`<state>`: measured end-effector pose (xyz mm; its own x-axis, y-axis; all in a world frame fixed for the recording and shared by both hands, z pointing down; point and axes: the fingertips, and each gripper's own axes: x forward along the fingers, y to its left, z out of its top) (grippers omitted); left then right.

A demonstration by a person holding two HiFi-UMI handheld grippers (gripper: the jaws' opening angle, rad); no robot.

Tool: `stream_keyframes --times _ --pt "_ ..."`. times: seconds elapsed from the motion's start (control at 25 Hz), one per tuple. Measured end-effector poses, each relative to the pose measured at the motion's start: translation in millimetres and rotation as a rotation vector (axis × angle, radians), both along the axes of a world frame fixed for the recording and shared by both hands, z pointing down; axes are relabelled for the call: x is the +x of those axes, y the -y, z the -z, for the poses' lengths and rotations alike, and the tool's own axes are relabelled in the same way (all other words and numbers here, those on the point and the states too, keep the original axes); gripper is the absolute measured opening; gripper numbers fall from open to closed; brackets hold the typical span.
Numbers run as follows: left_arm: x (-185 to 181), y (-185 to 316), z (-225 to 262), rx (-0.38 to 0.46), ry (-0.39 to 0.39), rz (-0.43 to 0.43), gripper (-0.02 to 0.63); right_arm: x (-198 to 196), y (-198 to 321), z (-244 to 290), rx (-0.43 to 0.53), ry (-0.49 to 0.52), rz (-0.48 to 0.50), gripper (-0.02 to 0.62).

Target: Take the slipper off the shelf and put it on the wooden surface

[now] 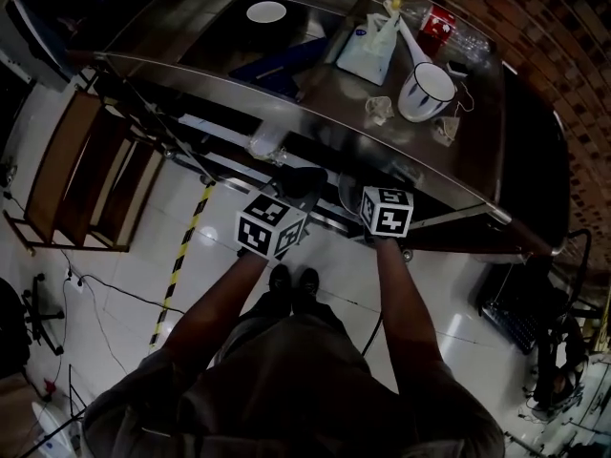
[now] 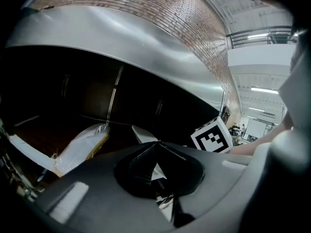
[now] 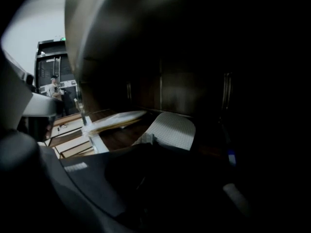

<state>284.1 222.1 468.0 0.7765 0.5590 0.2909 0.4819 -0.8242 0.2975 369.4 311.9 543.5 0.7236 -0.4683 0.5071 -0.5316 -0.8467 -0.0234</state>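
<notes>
A white textured slipper lies on the dark lower shelf under the steel table. My right gripper is at the slipper's near edge, which rises to a small point where the dark jaws pinch it. My left gripper reaches in beside it with its black tips meeting; a white strip of the slipper runs just behind them. In the head view only the two marker cubes, left and right, show, at the table's front edge. A second, plastic-wrapped slipper lies further left on the shelf.
The table top overhangs both grippers closely. On it stand a white mug, a plastic bag, a red box and a white disc. A wooden rack stands on the floor at the left, beside yellow-black tape.
</notes>
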Motion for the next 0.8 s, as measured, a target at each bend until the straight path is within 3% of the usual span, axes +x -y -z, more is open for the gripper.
stream_keyframes --times 0.52,0.8 --pt "-19 -20 20 -0.025 -0.041 -0.017 -0.008 -88 0 76 0.100 -0.108 0.144 0.007" --pt "-30 15 28 -0.022 -0.055 0.115 -0.008 -110 29 91 0.140 -0.126 0.267 0.006"
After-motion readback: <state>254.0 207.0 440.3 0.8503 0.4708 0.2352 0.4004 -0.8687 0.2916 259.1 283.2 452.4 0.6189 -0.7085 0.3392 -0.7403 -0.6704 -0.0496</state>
